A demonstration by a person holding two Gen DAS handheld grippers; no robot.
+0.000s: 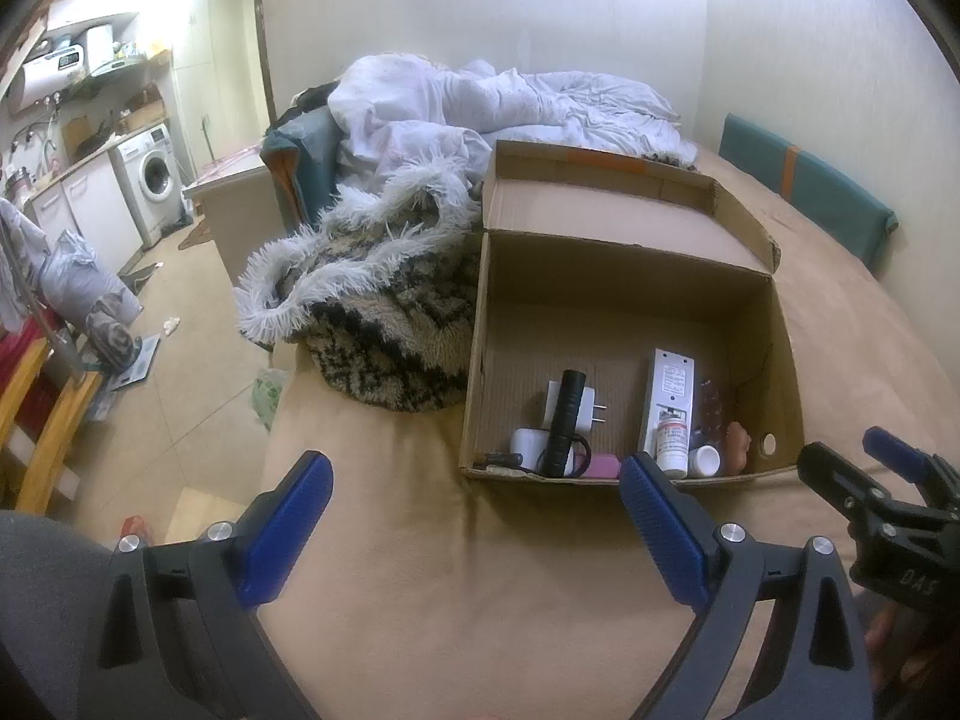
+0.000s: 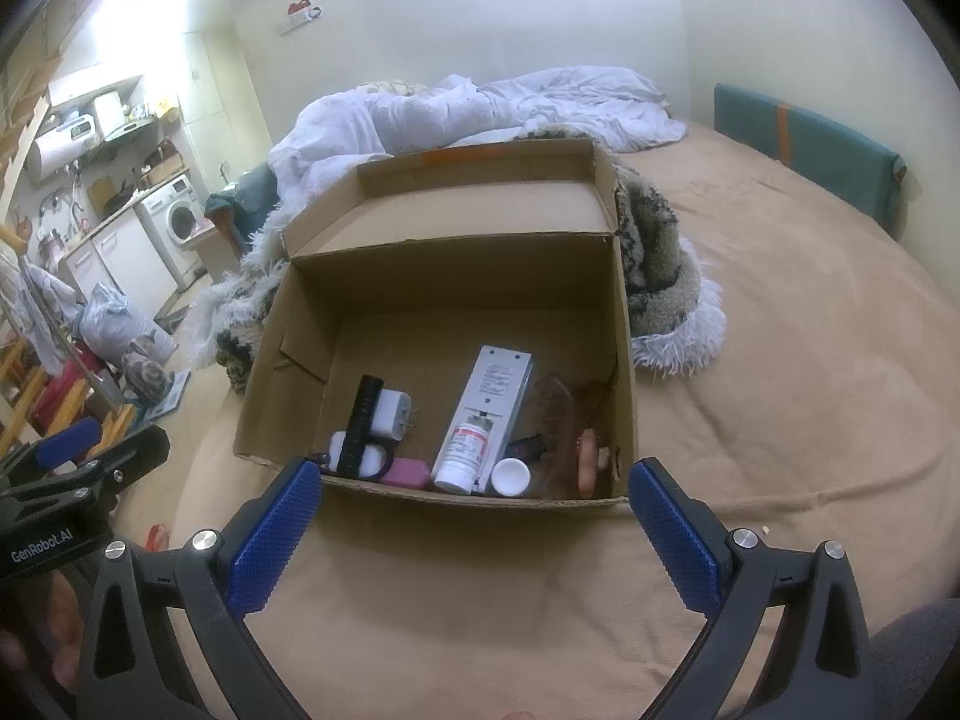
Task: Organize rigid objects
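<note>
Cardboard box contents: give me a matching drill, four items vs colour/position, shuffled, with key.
Items:
1. flashlight
2. remote
3. pill bottle
4. eraser-like block

Descriptions:
A. pink, at the near wall of the cardboard box
B. black, lying over a white plug adapter
C. white with a red label, lying on its side
D. long, grey-white, pointing toward the far wall

Pairs: 1-B, 2-D, 3-C, 4-A

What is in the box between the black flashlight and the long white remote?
Just bare cardboard floor lies between the flashlight and the remote, apart from the white plug under the flashlight. The right wrist view shows it best.
</note>
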